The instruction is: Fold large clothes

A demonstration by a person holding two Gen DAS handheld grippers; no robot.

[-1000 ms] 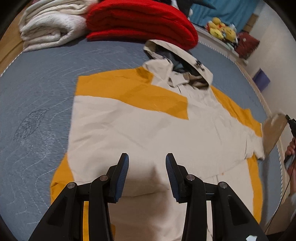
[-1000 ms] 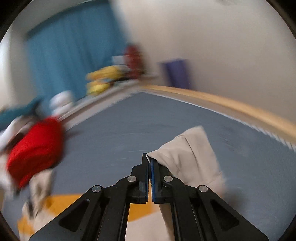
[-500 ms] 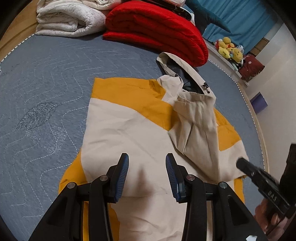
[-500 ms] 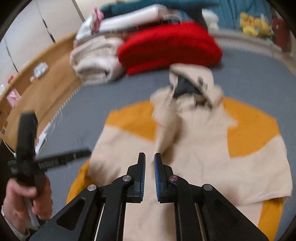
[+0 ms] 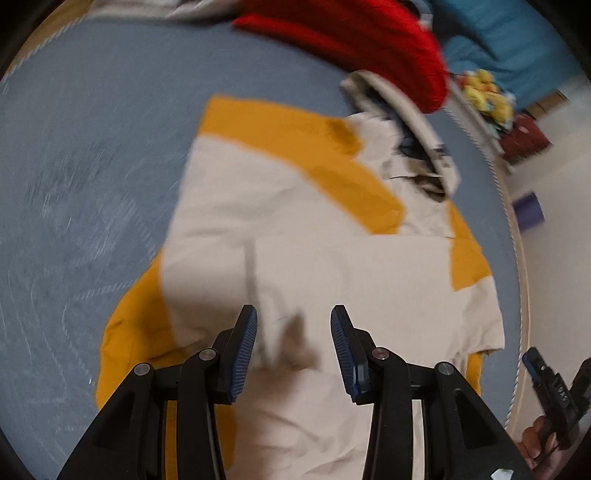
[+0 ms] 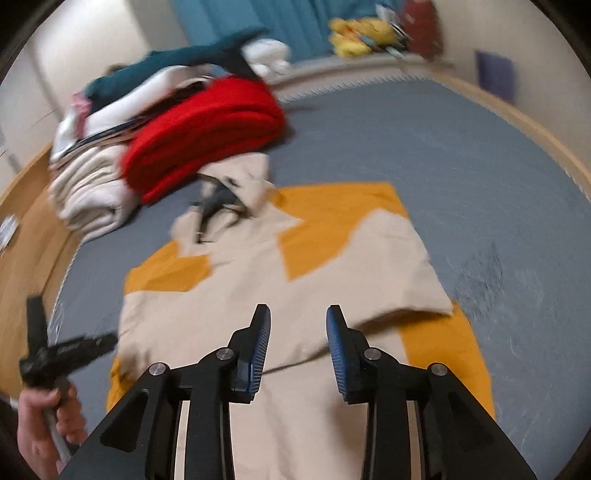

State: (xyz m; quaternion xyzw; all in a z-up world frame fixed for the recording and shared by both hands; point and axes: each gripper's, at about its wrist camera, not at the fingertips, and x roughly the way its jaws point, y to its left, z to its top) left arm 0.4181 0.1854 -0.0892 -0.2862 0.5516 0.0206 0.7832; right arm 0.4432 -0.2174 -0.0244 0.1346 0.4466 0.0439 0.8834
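A large beige and orange hooded jacket [image 5: 332, 266] lies flat on the grey-blue quilted bed, with both sleeves folded in across its body. It also shows in the right wrist view [image 6: 280, 280]. Its hood [image 5: 413, 122] points toward the far pile of bedding. My left gripper [image 5: 293, 347] is open and empty, just above the jacket's lower body. My right gripper [image 6: 298, 343] is open and empty over the jacket's lower half. Each gripper appears in the other's view, the right [image 5: 554, 384] at the jacket's right side and the left [image 6: 70, 350] at its left.
A folded red blanket [image 6: 207, 129] and white blankets [image 6: 88, 192] are piled beyond the hood, with teal and other clothes on top. The bed [image 6: 461, 155] has a wooden rim. Yellow plush toys [image 6: 358, 33] and a purple box [image 6: 495, 74] sit by the wall.
The right gripper let go of the sleeve it had carried across the jacket and opened wide. The sleeve now lies folded over the body. The left gripper stayed open and moved closer.
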